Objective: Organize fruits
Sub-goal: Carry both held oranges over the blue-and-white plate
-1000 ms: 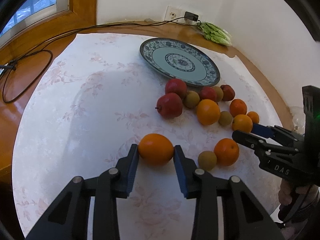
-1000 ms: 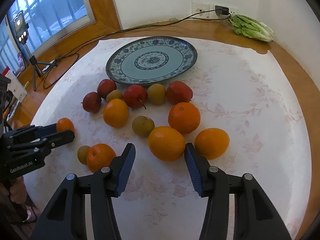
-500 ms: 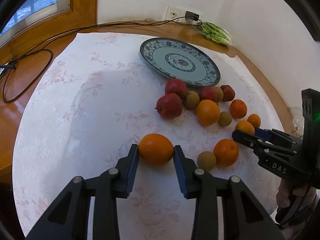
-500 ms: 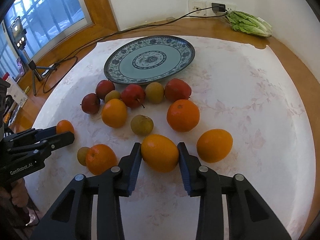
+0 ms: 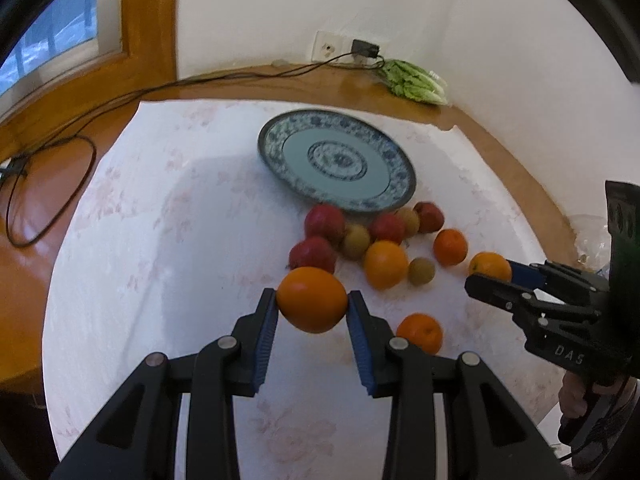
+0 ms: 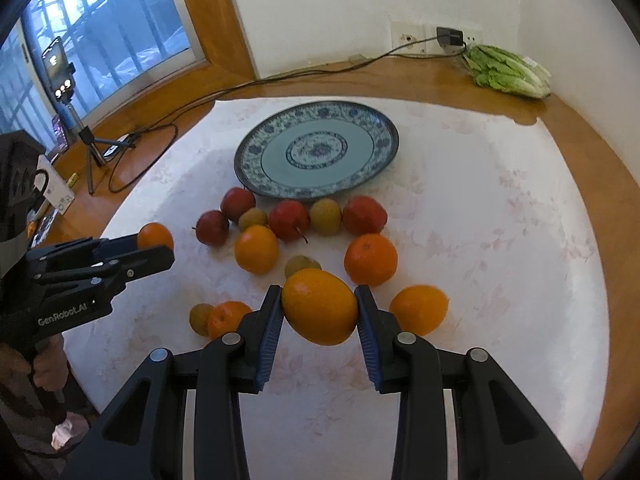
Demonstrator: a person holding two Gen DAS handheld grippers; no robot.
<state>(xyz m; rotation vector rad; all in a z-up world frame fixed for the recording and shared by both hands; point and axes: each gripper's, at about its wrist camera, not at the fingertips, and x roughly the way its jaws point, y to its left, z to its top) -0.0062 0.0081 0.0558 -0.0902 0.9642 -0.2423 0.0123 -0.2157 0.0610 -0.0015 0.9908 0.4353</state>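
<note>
Reads "DAS" in white on the right gripper (image 5: 490,276) body, seen from the left wrist view; "GenRobot.AI" on the left gripper (image 6: 154,246) body, seen from the right wrist view. Round wooden surface (image 6: 440,80) under a pale flowered cloth (image 6: 500,240), set in a corner of white walls, with a wood-framed window (image 6: 120,40) well to the left of the blue patterned plate (image 6: 316,152). Behind the plate, a wall socket (image 6: 450,36) with a plugged-in cable and a bagged head of lettuce (image 6: 508,70); left of it, a phone on a small tripod (image 6: 64,80). Plate empty, all fruit on the cloth just in front of it. Counted in the right wrist view: four red apples, four small brownish-green fruits, four oranges lying on the cloth, plus two more held. Left jaws narrow, clamped on an orange (image 5: 312,299) lifted off the cloth, in front of and left of the plate. Right jaws narrow, clamped on a second orange (image 6: 320,306), also raised, directly in front of the plate and nearer than the lying fruit.
</note>
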